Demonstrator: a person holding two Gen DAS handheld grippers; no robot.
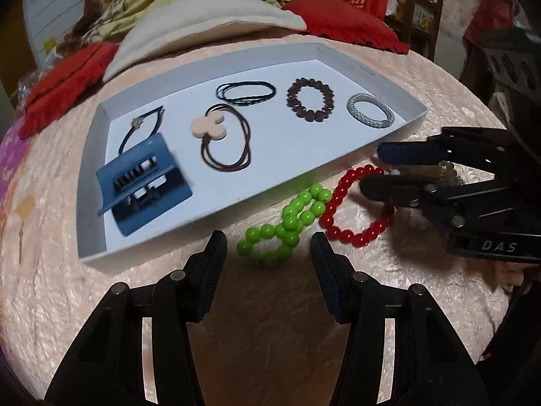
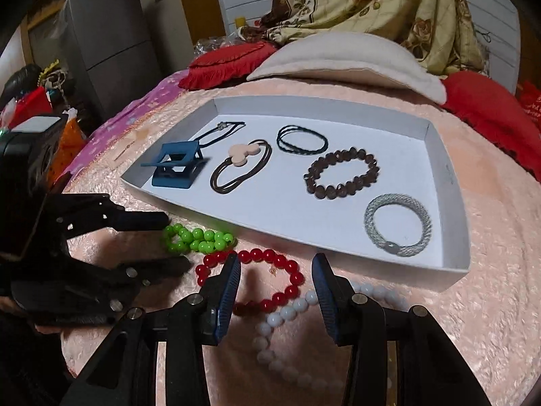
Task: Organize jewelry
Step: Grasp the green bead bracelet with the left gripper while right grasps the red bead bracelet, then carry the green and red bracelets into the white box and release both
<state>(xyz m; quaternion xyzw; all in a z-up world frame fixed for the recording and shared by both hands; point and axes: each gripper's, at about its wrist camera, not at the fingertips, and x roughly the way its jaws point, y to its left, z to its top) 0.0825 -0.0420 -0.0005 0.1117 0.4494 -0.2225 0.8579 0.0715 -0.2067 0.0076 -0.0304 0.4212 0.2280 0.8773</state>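
Observation:
A green bead bracelet lies on the pink bedcover in front of the white tray. My left gripper hovers open, its fingertips on either side of the bracelet and not touching it. Right of it lies a red bead bracelet and, closer to the right camera, a white bead bracelet. My right gripper stands open over the red bracelet, one fingertip on each side of its loop. In the right wrist view, the left gripper reaches in from the left beside the green bracelet.
The tray holds a blue claw clip, dark hair ties, a brown tie with a beige charm, a brown bead bracelet and a silver woven tie. A cream pillow and red cushions lie behind it.

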